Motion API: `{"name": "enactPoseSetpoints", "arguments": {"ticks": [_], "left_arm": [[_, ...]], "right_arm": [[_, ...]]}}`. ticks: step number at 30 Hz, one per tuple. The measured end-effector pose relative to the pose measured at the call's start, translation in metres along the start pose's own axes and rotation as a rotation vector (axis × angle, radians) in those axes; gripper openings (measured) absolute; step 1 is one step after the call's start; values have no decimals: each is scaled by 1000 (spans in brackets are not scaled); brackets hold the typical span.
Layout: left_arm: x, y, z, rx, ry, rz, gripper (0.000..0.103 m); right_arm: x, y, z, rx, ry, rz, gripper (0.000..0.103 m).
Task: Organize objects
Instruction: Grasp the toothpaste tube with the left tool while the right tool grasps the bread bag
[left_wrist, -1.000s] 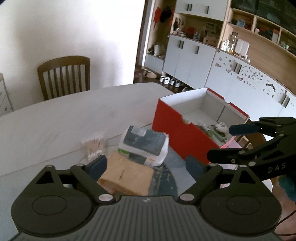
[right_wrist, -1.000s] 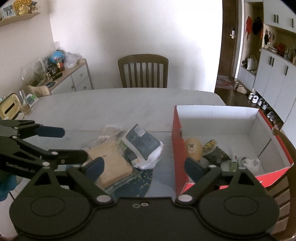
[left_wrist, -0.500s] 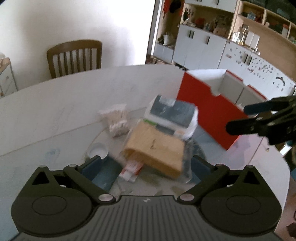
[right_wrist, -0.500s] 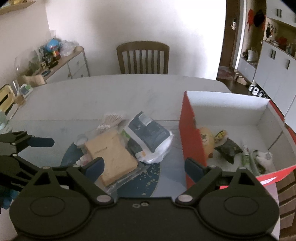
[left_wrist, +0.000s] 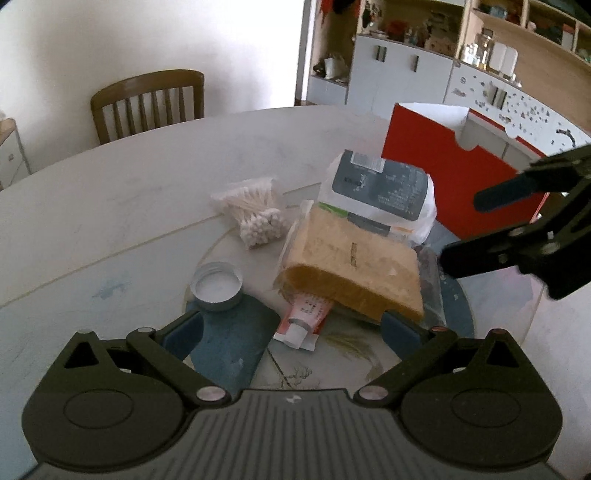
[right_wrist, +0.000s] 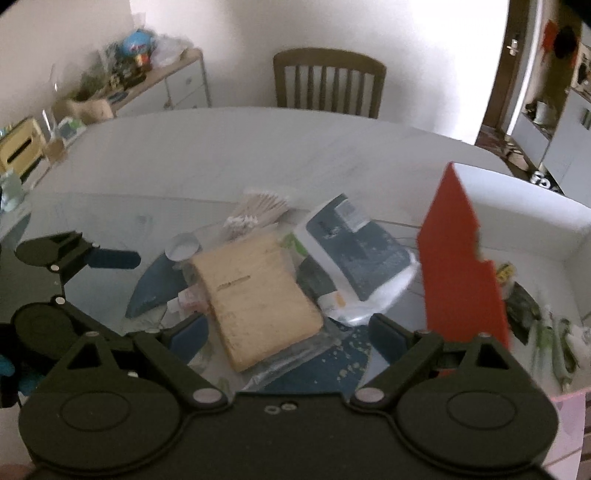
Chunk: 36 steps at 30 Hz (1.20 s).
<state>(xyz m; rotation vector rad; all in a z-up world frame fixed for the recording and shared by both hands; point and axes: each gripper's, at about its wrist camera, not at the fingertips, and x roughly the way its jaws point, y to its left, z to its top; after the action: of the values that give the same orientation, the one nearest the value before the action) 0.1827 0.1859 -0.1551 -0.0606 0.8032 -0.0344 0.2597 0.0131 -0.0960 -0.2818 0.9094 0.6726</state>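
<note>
A pile lies on the white table: a tan packet (left_wrist: 354, 266) (right_wrist: 255, 295), a grey-and-white pouch (left_wrist: 380, 188) (right_wrist: 354, 251), a bag of cotton swabs (left_wrist: 255, 214) (right_wrist: 258, 210), a red-and-white tube (left_wrist: 303, 321) and a metal lid (left_wrist: 217, 286). The red box (left_wrist: 454, 170) (right_wrist: 461, 273) stands right of the pile with several items inside. My left gripper (left_wrist: 291, 328) is open, just before the tube and lid. My right gripper (right_wrist: 288, 332) is open over the near end of the tan packet.
A wooden chair (left_wrist: 147, 103) (right_wrist: 328, 81) stands at the table's far side. A sideboard with clutter (right_wrist: 122, 85) is at the left wall. White cabinets (left_wrist: 399, 74) line the right wall. The pile rests on a blue-patterned turntable (left_wrist: 229, 347).
Both grippers have moved left and down toward the pile. The box has shifted to the right in both views. Both jaws stay open.
</note>
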Motion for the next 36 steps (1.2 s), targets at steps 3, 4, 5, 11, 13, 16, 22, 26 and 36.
{"name": "enactPoseSetpoints", "arguments": {"ticks": [3,4,5,11,13,16,22,26,36], "left_arm": [[7,-2,-1,22,6,-5,103],[8,-3,-2,28,6,-7,103],[11,-4,-2,36,6,-11,103],[17,-12,-2,72,-13,-26,102],[19,-13,-2,77,-13,-33,102],[23,-10,-1,61,-6,-42,102],[26,-9,-1,52,-2,-46,81],[29,-9,-3,48,19,-56,65],[30,-7,3,32,35,-53,34]], "right_arm": [[12,4,4,-22,23,2,93],[15,5,5,-26,29,2,93],[17,6,6,-31,34,4,93],[33,9,9,-64,63,9,93],[38,8,11,-69,69,13,93],[44,10,13,-88,80,22,93],[58,14,18,-141,96,35,92],[65,15,20,-152,107,51,90],[65,6,22,-80,108,69,76]]}}
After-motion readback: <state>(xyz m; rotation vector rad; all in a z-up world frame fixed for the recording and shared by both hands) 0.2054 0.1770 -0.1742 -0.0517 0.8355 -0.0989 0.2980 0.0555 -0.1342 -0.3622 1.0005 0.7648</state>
